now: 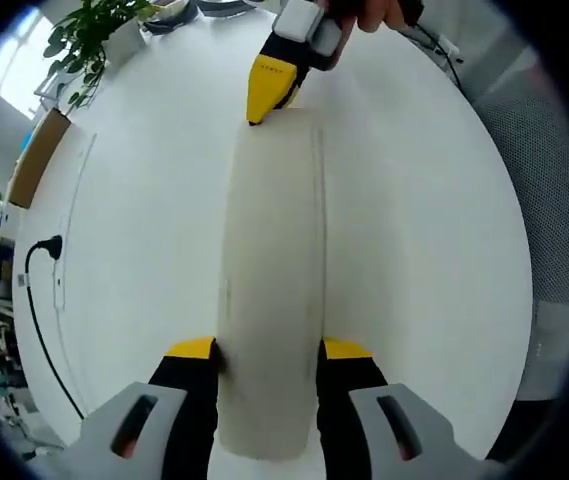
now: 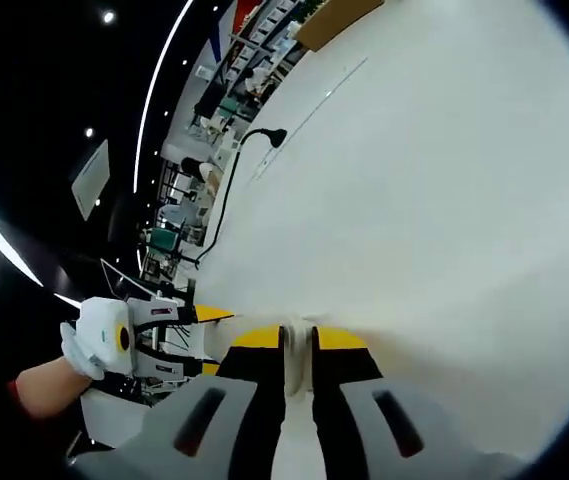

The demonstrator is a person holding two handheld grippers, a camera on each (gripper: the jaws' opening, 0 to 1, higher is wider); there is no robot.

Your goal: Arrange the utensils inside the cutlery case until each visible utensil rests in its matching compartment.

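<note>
- Case [image 1: 269, 290]: long white box, closed as far as I can see, lying on the white desk [image 1: 434, 250], well in from the edges. No utensils in sight in either view, so contents can't be told.
- Left claw [image 1: 269, 350]: jaws spread wide w/ the case's near end between them, yellow tips touching or just beside its long sides. Looks like a hold across the width; firmness can't be told.
- Right claw [image 2: 299, 340]: jaws nearly closed, pinched on a thin white edge, prob. the case's far-end lip or lid edge. Left gripper view shows that same claw [image 1: 269, 90] meeting the case's far end.
- Left gripper view, beyond the desk's far-left corner: plant [image 1: 89, 40]; brown board [image 1: 36, 160] and black cable [image 1: 39, 300] along the left edge.
- Right gripper view: other gripper's body at lower left w/ a hand [image 2: 44, 385] behind it.
- Progress, my guess: early. Case not opened, no compartments showing, nothing sorted. Both claws look set to steady one end and lift or pull the lid at the other.
- Left to do: open case, see which utensils sit wrong, move each to its matching slot, keep everything in view.
</note>
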